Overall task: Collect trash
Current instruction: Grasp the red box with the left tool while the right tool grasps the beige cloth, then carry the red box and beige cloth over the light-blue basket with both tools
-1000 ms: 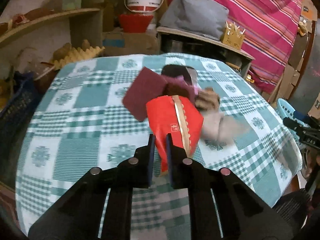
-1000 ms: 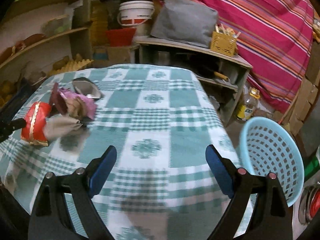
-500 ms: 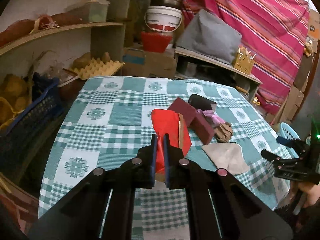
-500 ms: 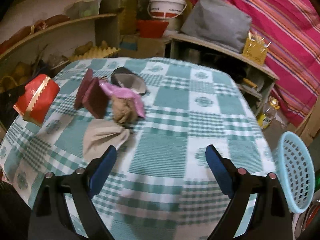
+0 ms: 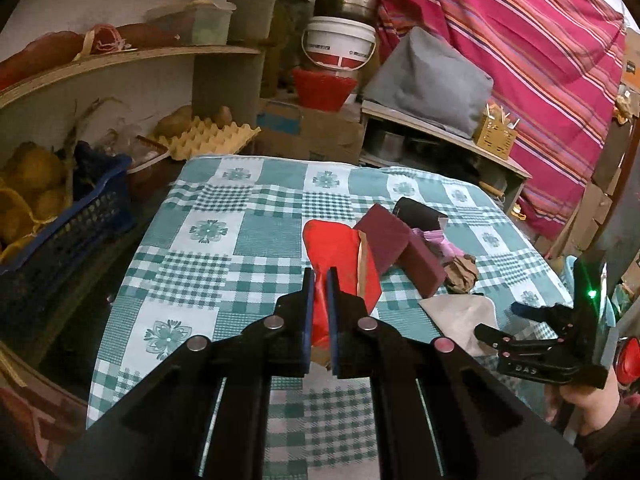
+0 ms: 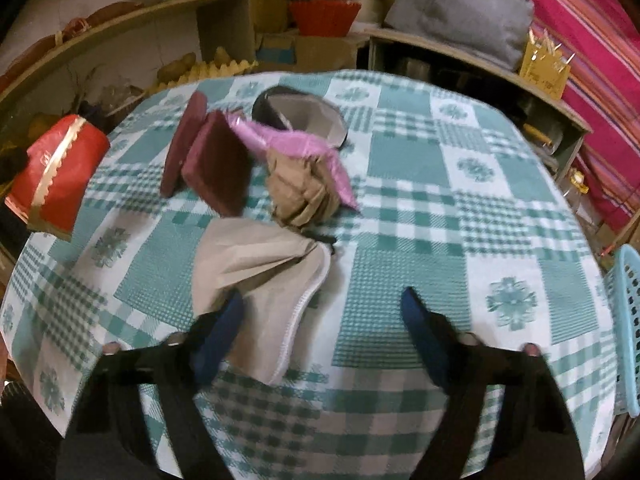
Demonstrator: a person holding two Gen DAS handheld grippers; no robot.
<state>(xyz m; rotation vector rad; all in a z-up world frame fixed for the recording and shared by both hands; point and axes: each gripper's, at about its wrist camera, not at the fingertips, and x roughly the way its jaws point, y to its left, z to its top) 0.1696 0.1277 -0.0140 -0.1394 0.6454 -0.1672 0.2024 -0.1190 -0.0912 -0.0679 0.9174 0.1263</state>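
Observation:
My left gripper (image 5: 320, 280) is shut on a red bag with a gold stripe (image 5: 340, 256), held up off the checked tablecloth (image 6: 440, 240); the same red bag (image 6: 56, 176) hangs at the left of the right wrist view. My right gripper (image 6: 322, 298) hovers low over a beige paper napkin (image 6: 260, 272). Its jaws are closing, with the napkin's right part between them and the pads not pressing on it. Behind the napkin lie crumpled brown paper (image 6: 300, 192), a pink wrapper (image 6: 296, 148), a maroon folded card (image 6: 216, 160) and a black-and-grey wrapper (image 6: 304, 116).
A light blue basket (image 6: 628, 320) stands off the table's right edge. Shelves with an egg tray (image 5: 208, 136) and a dark blue crate (image 5: 60, 232) line the left side. A low bench with a grey cushion (image 5: 432, 80) stands behind the table.
The left gripper lifted the red bag off the table and drew it back from the pile. The right gripper swung left and down over the beige napkin, and its jaws narrowed.

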